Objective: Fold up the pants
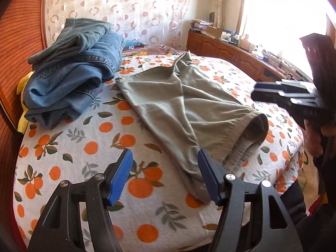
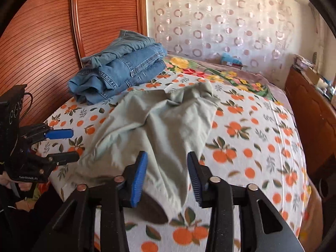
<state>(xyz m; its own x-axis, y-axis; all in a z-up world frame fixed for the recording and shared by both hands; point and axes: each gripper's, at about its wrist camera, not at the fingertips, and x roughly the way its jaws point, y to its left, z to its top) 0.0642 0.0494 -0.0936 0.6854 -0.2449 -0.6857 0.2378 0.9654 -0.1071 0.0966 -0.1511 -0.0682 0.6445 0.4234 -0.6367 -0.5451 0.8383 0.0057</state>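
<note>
The green pants point(image 1: 189, 105) are lying across the bed point(image 1: 84, 147), on a sheet printed with oranges, with the legs reaching toward the near edge and the far end bunched up toward the curtain point(image 1: 126, 6). One leg opening is gaping at the near end.

The left gripper point(image 1: 166, 176) is hovering over the near edge of the bed with its blue fingers point(image 1: 120, 178) spread wide; the right one is sitting just beside the edge of a pant leg, and nothing is pinched between them. The right gripper point(image 2: 167, 180) is hanging above the other leg end, its fingers point(image 2: 139, 180) also spread, with the cloth lying below and between them but not pressed by the pads. That view is blurred, so contact with the fabric cannot be told.

A stack of folded jeans point(image 1: 73, 73) is resting near the wooden headboard point(image 1: 19, 42), just beside the pants. A wooden cabinet point(image 1: 226, 52) is standing along the window side.
</note>
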